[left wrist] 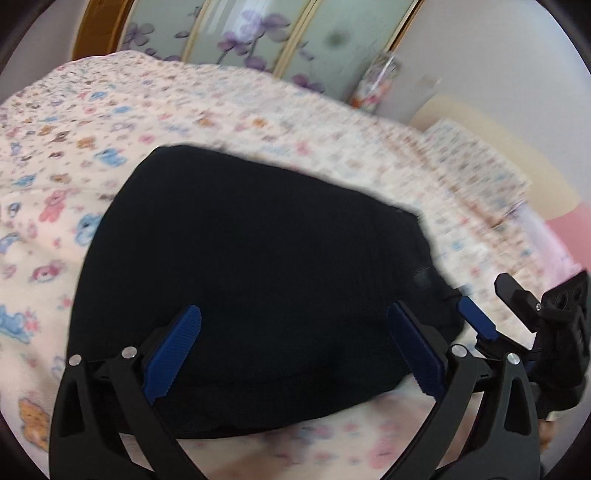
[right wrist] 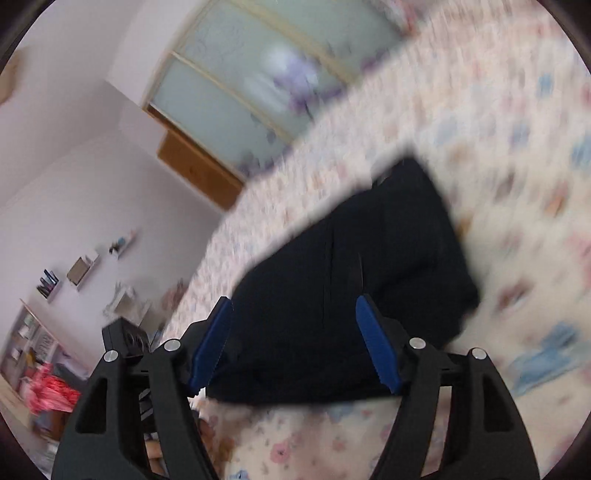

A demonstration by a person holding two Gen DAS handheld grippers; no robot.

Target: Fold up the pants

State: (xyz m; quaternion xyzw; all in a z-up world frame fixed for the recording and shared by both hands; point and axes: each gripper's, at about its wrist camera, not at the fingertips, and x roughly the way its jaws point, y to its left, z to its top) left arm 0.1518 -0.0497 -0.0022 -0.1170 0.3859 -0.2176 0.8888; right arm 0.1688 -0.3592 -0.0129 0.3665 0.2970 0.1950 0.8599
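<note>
The black pants (left wrist: 255,280) lie folded into a compact bundle on the bed. In the right wrist view they (right wrist: 369,280) stretch away as a thick dark block. My left gripper (left wrist: 295,332) hovers over the near edge of the bundle, open and empty, its blue pads (left wrist: 173,354) apart. My right gripper (right wrist: 293,332) is open and empty over the near end of the bundle. It also shows at the right edge of the left wrist view (left wrist: 495,306), beside the bundle's right corner. Both views are blurred.
The bed is covered by a cream sheet with pastel bears (left wrist: 74,155). A folded patterned cloth (left wrist: 476,162) lies at the far right. Sliding glass doors with purple flowers (left wrist: 236,33) stand behind. Shelves and a red item (right wrist: 51,391) are beyond the bed's left edge.
</note>
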